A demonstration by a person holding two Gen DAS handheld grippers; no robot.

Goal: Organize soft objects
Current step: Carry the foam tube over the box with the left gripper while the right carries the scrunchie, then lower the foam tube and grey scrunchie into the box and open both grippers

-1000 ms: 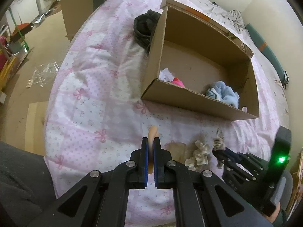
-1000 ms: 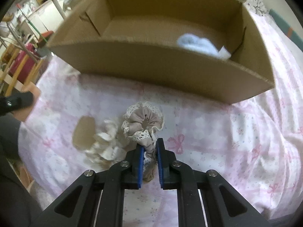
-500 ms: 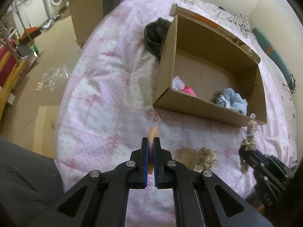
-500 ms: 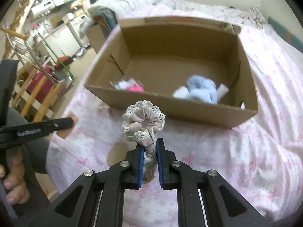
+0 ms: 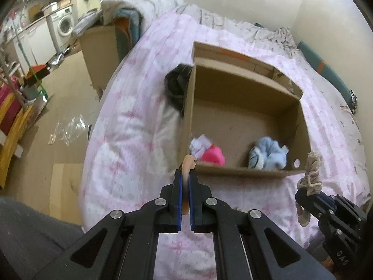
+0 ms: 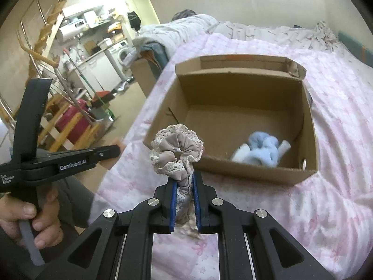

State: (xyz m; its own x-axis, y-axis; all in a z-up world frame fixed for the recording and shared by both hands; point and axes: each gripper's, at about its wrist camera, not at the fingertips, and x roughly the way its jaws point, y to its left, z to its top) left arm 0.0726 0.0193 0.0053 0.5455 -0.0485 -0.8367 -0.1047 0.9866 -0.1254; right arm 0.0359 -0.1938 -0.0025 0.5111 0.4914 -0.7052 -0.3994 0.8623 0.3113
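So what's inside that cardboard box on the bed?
In the cardboard box: a light blue soft item, a pink one and something white. The near wall hides anything against it.

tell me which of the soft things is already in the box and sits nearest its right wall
The light blue fluffy bundle. It lies in the cardboard box by the right wall; the pink item sits toward the left, and the lace-trimmed scrunchie is outside, in the right gripper.

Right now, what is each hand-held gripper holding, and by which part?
Right hand-held gripper pinches the lace-trimmed scrunchie by its lower edge; left hand-held gripper clamps a thin peach piece edge-on.
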